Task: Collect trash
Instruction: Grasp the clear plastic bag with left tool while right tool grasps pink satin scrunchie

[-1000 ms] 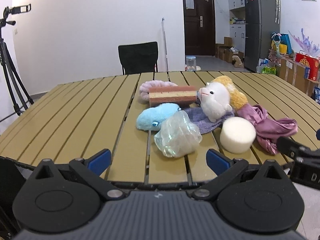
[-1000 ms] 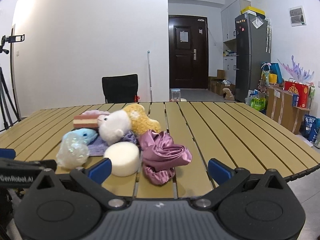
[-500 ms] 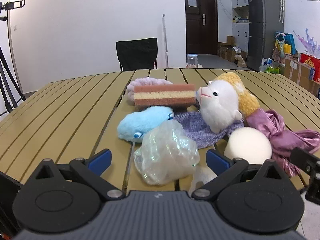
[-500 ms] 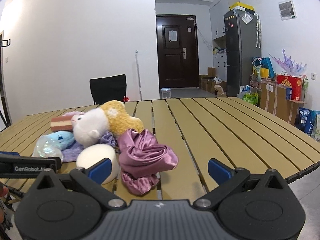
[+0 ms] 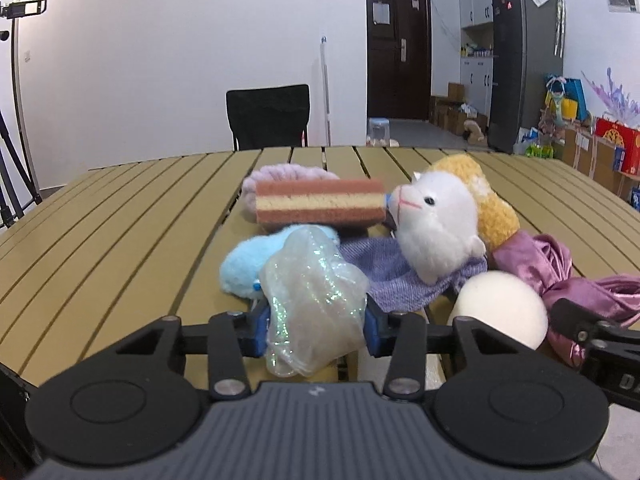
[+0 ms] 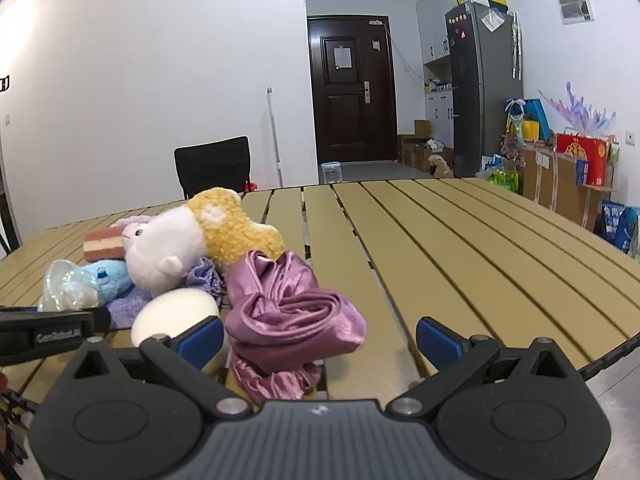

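A crumpled clear iridescent plastic bag (image 5: 312, 300) lies at the near side of a pile on the slatted table (image 5: 120, 232). My left gripper (image 5: 314, 330) is shut on the plastic bag, its blue pads pressing both sides. The bag also shows in the right wrist view (image 6: 70, 286). My right gripper (image 6: 318, 338) is open, its fingers either side of a crumpled purple satin cloth (image 6: 288, 312) near the table's front edge. A white foam puck (image 6: 176, 316) sits just left of it.
The pile holds a white plush animal (image 5: 436, 224), a yellow plush (image 5: 492, 208), a blue plush (image 5: 244, 268), a layered sponge block (image 5: 320, 202) and a lilac cloth (image 5: 400, 276). A black chair (image 5: 268, 118) stands behind the table.
My left gripper moved forward onto the plastic bag and closed on it. My right gripper moved closer to the purple cloth and stayed open.
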Demonstrator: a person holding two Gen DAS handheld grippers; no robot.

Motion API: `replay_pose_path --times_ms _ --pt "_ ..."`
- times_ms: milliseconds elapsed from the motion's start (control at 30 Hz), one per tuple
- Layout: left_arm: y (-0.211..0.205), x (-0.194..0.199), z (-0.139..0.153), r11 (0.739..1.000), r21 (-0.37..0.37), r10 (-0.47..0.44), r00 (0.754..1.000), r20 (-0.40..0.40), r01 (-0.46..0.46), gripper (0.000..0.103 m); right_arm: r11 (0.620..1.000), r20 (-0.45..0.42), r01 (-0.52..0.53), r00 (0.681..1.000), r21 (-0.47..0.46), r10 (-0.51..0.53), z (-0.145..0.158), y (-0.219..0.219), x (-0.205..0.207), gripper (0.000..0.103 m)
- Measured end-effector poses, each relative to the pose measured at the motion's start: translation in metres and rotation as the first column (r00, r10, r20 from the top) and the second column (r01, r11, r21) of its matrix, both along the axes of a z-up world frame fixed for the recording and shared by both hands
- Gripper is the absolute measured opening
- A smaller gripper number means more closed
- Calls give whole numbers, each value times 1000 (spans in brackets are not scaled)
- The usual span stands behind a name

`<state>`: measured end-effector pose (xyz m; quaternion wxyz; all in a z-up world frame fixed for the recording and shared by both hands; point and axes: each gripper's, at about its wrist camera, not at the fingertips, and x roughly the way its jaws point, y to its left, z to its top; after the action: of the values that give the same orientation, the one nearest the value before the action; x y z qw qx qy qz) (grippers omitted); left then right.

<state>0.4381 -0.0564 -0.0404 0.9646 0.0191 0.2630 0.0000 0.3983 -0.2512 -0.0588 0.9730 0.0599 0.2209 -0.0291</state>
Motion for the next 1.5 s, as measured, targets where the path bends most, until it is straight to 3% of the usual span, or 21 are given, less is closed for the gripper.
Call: replay_pose_path --times_ms 167,467,800,1267,1500 --pt "7 -4 5 1000 1 13 999 31 -13 44 1000 -1 21 1000 -18 -21 -4 7 13 101" --pt "20 -9 9 1000 8 23 999 49 -23 44 999 -3 17 1000 -43 -17 -10 17 28 82" --pt "21 -11 8 1000 21 18 999 51 -19 45 995 -12 -85 996 45 86 -8 14 29 40" --pt "28 -23 14 1000 17 13 997 78 -15 45 992 54 -88 995 95 83 3 4 8 34" --pt "27 -44 23 1000 18 3 993 116 -5 45 991 104 -114 989 67 107 20 6 -20 34"
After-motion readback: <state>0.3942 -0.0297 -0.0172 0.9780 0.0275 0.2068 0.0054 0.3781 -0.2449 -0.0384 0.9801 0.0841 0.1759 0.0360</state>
